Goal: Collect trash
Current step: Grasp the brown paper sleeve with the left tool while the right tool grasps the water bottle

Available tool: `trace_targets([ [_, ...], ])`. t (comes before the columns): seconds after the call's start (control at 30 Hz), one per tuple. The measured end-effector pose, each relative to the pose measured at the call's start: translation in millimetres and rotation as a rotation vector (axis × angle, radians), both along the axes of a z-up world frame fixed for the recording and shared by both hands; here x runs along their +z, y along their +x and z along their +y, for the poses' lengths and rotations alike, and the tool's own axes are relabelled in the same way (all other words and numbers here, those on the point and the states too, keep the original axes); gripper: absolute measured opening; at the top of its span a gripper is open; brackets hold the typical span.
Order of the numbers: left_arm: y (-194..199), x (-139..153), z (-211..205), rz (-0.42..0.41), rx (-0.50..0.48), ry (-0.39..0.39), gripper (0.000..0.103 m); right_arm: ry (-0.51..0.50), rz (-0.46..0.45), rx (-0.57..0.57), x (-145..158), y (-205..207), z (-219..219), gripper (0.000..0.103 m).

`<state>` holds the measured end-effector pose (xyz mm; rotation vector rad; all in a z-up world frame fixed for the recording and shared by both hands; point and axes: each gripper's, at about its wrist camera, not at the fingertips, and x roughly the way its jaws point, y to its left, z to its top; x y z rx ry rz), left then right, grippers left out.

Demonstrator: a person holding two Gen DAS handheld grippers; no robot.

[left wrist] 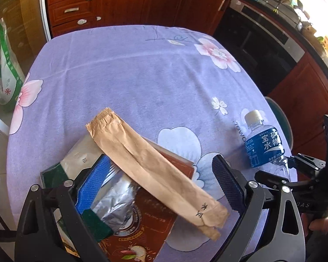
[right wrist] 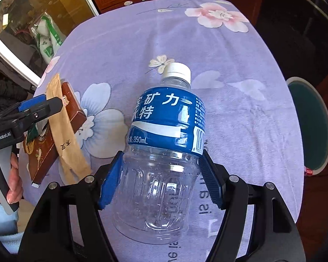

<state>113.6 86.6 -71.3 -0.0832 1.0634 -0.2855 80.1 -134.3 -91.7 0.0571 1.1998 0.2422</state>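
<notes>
Right tongs (right wrist: 161,176): pointed steeply down over the bottle (right wrist: 164,135); its clear lower body fills the gap between the blue pads (right wrist: 110,183); both pads lie against its sides, clenched on it
Bottle: empty, clear, blue label, white cap (right wrist: 178,69); cap end points away from the right tongs; it lies on the cloth (right wrist: 240,113)
Left tongs (left wrist: 157,185): jaws spread wide, gripping nothing; they straddle a tan paper sleeve (left wrist: 150,166)
Sleeve: long, creased; runs slantwise between the left pads (left wrist: 94,185), touching neither; it rests on a brown box (left wrist: 146,224)
Foil (left wrist: 113,198): crumpled, silver, just beside the left-hand pad, on the box
Cloth: purple, flowered, under everything
Stool (right wrist: 310,122): green seat, beyond the table edge to the right of the right tongs
Hands: a hand (right wrist: 13,174) holds the left tongs' handle
</notes>
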Motion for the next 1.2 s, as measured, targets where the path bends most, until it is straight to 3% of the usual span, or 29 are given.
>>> trace_targets([
  [0.37, -2.4, -7.3, -90.8, 0.03, -0.254, 0.006, 0.094, 0.012, -0.019, -0.051, -0.5, 3.5, -35.6, 0.066],
  [0.47, -7.3, -1.4, -87.1, 0.01, -0.24, 0.035, 0.094, 0.024, -0.02, -0.044, -0.3, 3.4, -38.7, 0.066],
  [0.6, -12.8, 8.2, -55.1, -0.009, -0.15, 0.071, 0.094, 0.013, -0.039, -0.027, -0.1, 3.0, -35.8, 0.066],
  [0.73, -16.2, 1.9, -32.0, 0.03, -0.093, 0.103, 0.093, 0.014, -0.064, 0.002, 0.2, 0.9, -26.6, 0.065],
  [0.87, -26.8, -3.0, -26.9, 0.049, -0.09, 0.158, 0.076, 0.018, -0.066, 0.025, 0.4, 0.2, -19.5, 0.065],
  [0.93, -30.2, -7.6, -24.9, 0.072, -0.092, 0.163, 0.06, 0.017, -0.067, 0.026, 0.2, 0.6, -19.4, 0.065],
  [1.07, -34.5, -9.1, -27.1, 0.061, -0.091, 0.201, 0.056, 0.03, -0.061, 0.022, -0.5, 1.2, -21.9, 0.065],
  [1.1, -35.2, -9.2, -28.0, 0.057, -0.09, 0.208, 0.052, 0.031, -0.06, 0.022, -0.6, 1.2, -22.2, 0.065],
  [1.13, -36.3, -9.4, -30.3, 0.047, -0.09, 0.229, 0.04, 0.032, -0.06, 0.022, -0.4, 0.8, -21.8, 0.065],
  [1.2, -39.1, -8.6, -33.9, 0.029, -0.102, 0.258, 0.034, 0.037, -0.059, 0.02, -0.5, 0.4, -22.7, 0.065],
])
